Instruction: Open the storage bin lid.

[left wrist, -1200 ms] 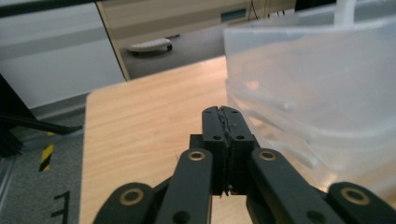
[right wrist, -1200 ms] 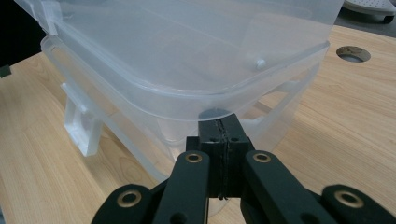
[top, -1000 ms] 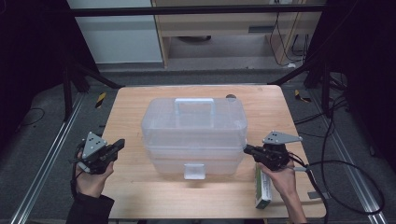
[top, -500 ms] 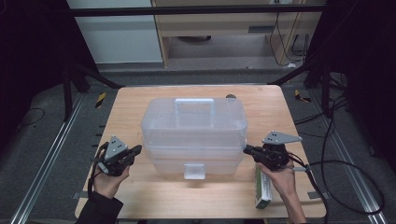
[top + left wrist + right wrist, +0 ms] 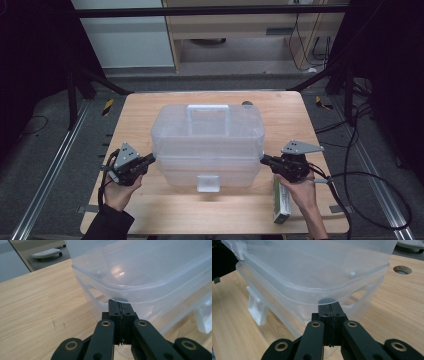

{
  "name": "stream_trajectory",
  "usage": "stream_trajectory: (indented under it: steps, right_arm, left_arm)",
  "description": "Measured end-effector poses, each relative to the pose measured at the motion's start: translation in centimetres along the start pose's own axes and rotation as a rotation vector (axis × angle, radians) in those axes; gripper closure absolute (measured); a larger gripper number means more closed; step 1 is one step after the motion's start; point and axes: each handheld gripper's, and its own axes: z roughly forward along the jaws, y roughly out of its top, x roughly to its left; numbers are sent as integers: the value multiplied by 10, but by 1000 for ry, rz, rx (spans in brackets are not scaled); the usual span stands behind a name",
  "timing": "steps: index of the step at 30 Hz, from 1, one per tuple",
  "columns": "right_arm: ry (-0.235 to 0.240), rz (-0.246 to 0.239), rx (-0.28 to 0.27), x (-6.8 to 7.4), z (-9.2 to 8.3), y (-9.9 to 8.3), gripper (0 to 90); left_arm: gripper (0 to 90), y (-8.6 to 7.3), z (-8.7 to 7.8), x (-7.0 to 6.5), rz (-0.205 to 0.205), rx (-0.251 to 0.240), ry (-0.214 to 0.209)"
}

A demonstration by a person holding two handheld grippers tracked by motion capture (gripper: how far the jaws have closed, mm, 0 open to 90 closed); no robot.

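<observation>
in the high view the clear plastic box (image 5: 207,145) is seen between the left gripper (image 5: 149,161) and the right gripper (image 5: 264,160). in the left gripper view (image 5: 119,305) the jaws are pressed together, tips under the lid rim. in the right gripper view (image 5: 329,308) the jaws are likewise pressed together under the rim.
</observation>
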Motion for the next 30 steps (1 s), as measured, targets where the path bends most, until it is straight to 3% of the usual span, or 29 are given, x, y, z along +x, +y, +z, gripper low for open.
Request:
stream_trajectory:
  steps: [14, 30]
  right_arm:
    - [-10, 8, -80, -3, -3, 9, 900]
    - [-7, -13, -84, -6, 0, 24, 900]
  left_arm:
    - [895, 14, -1, 0, 3, -49, -9]
    - [895, 27, -1, 1, 1, -76, -3]
